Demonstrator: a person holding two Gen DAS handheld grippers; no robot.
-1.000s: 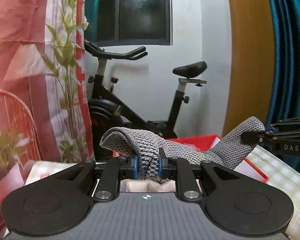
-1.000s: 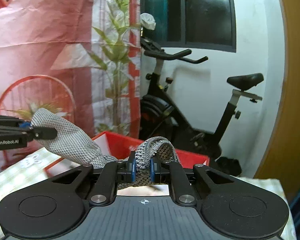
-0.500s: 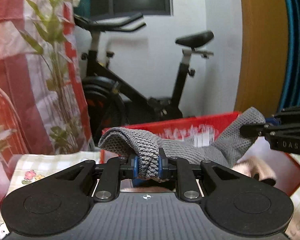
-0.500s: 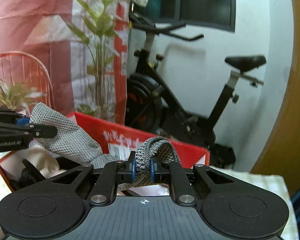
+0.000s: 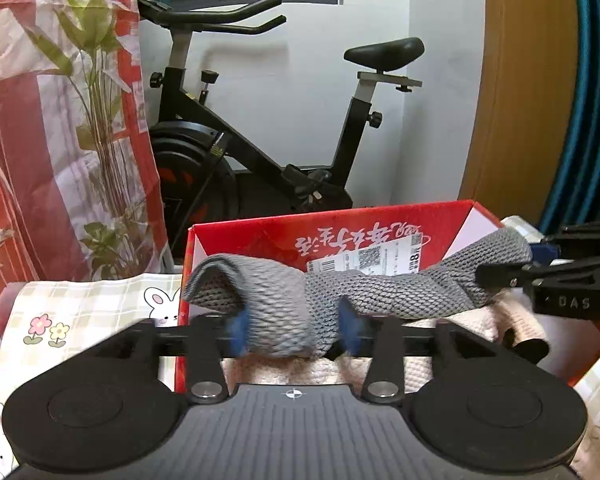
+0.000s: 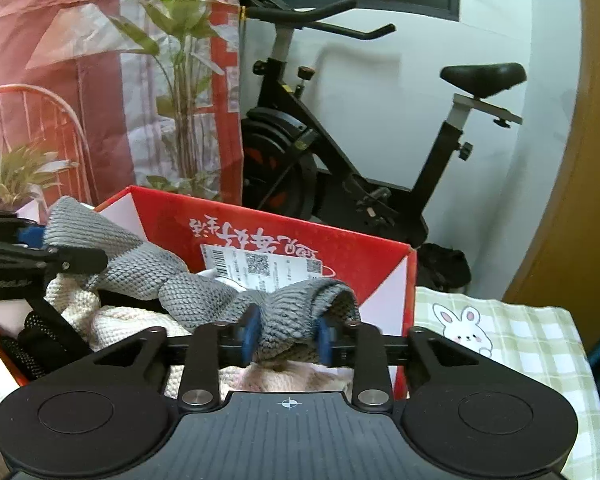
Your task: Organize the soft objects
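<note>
Grey knit cloth (image 5: 380, 292) hangs stretched between both tools, just above the open red box (image 5: 260, 236).

One end of the cloth sits between the blue pads of the left tool (image 5: 292, 330), whose jaws have just been opening; the pads look blurred and whether they press the knit I cannot tell. The other end sits in the right tool (image 6: 286, 334), whose jaws have likewise just been opening, with the bunched knit between the pads, which look to touch it on both sides. Under the cloth, cream knitted pieces (image 6: 120, 320) and something black (image 6: 40, 340) lie inside the box, and a white label (image 6: 260, 266) is on its far wall. The box stands on a counter with a checked rabbit-print cover (image 6: 520, 336). Behind are an exercise bike (image 5: 268, 140) and a red printed curtain (image 5: 40, 120).
</note>
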